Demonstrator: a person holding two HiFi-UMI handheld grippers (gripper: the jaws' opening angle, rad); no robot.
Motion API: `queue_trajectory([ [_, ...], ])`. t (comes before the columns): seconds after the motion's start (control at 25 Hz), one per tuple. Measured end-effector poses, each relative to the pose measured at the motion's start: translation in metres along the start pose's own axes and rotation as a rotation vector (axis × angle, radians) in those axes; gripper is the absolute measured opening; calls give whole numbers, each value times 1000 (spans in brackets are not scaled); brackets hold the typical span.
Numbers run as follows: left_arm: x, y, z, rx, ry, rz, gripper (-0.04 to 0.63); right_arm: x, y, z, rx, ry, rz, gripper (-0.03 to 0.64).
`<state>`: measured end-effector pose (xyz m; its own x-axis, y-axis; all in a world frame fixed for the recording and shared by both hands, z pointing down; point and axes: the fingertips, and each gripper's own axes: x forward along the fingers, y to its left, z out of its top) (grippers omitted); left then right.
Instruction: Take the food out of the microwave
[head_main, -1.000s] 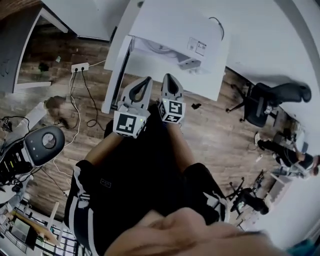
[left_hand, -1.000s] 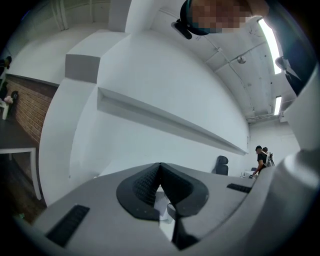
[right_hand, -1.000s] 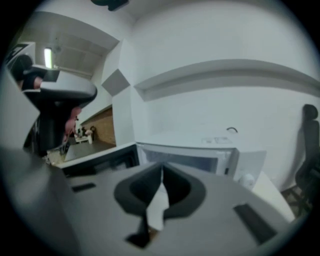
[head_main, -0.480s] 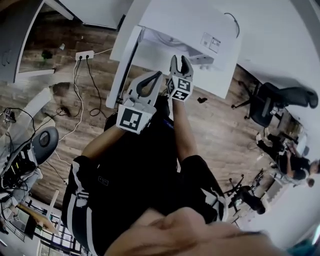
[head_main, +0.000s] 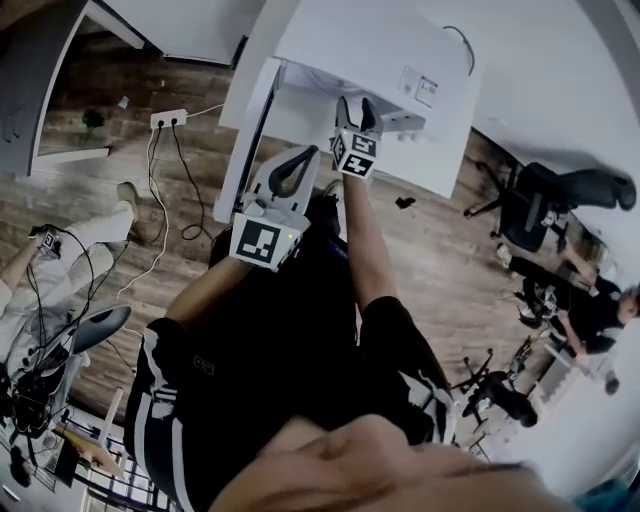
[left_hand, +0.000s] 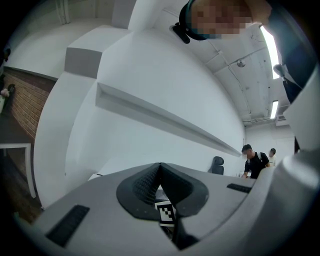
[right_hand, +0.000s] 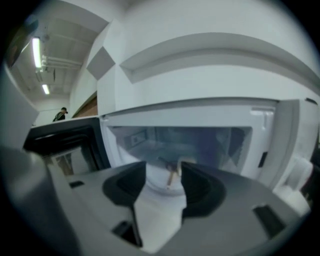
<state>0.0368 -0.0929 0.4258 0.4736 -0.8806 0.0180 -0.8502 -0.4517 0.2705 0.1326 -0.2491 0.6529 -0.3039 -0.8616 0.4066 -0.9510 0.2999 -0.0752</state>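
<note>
The white microwave (head_main: 380, 55) stands with its dark door (right_hand: 62, 142) swung open to the left. Inside the cavity a white plate (right_hand: 160, 181) carries a pale, stick-shaped piece of food (right_hand: 171, 176). My right gripper (right_hand: 164, 170) is stretched out in front of the opening, pointing at the plate. Its jaws are opening and nothing is between them; it also appears in the head view (head_main: 357, 103). My left gripper (head_main: 297, 160) is held back, lower and to the left, with its jaws shut and empty (left_hand: 159, 167).
A power strip (head_main: 168, 119) with cables lies on the wood floor to the left. A person (head_main: 70, 255) is at the far left. An office chair (head_main: 535, 205) and other people stand at the right. The microwave's control panel (right_hand: 295, 150) is right of the cavity.
My right gripper has moved forward from beside the left one to the microwave's opening, and its jaws have parted. The left gripper has stayed back. The person at the left has shifted.
</note>
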Motion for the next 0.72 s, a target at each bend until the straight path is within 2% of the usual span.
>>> queue_trajectory([
  [0.36,11,2,-1,14,-11,15,32,42,-20,-14,-13,29,-49,257],
  [0.72,22,4,-9,12,8,20,31,84,-39,-22,-44,108,-72,276],
])
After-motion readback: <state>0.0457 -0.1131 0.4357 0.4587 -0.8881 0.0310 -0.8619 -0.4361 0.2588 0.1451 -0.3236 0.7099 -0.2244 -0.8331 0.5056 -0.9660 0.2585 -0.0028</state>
